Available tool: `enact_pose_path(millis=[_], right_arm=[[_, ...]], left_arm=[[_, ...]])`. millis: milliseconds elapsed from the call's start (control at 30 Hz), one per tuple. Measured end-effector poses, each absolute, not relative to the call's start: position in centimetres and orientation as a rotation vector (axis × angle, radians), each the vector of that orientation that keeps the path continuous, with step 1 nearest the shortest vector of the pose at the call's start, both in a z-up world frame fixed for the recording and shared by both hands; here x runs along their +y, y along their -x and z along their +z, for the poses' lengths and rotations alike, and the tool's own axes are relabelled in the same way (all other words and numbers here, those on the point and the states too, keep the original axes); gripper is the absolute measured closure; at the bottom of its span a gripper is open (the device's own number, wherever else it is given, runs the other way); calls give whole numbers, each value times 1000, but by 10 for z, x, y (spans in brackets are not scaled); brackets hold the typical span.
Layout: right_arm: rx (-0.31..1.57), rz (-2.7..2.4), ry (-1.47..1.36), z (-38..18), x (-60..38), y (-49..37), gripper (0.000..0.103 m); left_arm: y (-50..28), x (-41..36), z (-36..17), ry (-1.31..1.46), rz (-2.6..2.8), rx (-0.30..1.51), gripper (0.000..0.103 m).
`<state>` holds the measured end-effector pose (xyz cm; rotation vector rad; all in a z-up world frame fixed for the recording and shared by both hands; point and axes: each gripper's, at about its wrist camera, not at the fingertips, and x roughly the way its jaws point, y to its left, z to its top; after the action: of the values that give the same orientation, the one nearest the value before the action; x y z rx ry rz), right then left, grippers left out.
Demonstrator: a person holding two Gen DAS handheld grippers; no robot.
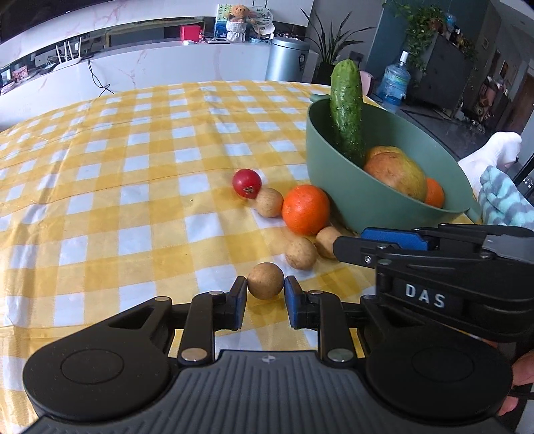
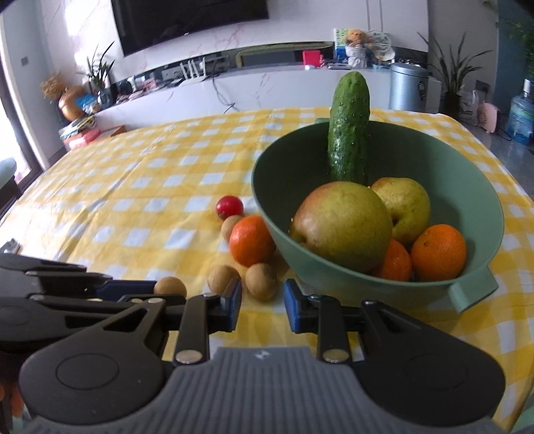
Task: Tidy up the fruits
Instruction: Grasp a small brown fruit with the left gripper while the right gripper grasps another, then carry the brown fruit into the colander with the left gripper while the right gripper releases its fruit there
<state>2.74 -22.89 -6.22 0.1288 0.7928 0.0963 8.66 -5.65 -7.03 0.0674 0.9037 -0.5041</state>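
Left gripper [image 1: 265, 289] pinches a longan [image 1: 265, 280].
Its blue pads press the fruit's sides; right gripper [image 2: 262, 300] stands spread and empty near the green bowl [image 2: 467, 187].

A yellow and white checked cloth [image 2: 140, 187] covers the tabletop. Behind it runs a long white marble counter [image 2: 267, 90], with a dark television screen [image 2: 187, 20] on the wall above and a small teddy bear [image 2: 355, 41] and a red box [image 2: 312, 57] standing on it. A silver bin [image 2: 408, 86], a leafy potted plant [image 2: 452, 76] and a blue water bottle [image 2: 520, 115] stand on the floor to the right.
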Motion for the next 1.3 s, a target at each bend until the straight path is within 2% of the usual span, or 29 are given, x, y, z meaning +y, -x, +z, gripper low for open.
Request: enact_pose_path(millis=[567, 633, 733, 1067, 1300], right_arm=[[843, 84, -187, -80, -229, -43, 79], [844, 95, -194, -80, -230, -44, 82], [844, 104, -183, -78, -228, -42, 82], [802, 127, -152, -83, -216, -44, 83], [714, 170, -30, -77, -190, -45, 83]], left_arm=[[-88, -54, -73, -56, -498, 924, 76], [-87, -54, -72, -60, -496, 923, 76], [-85, -53, -69, -60, -491, 916, 76], [-78, -54, -61, -96, -439, 904, 76], [-80, -36, -54, -55, -365, 914, 76]])
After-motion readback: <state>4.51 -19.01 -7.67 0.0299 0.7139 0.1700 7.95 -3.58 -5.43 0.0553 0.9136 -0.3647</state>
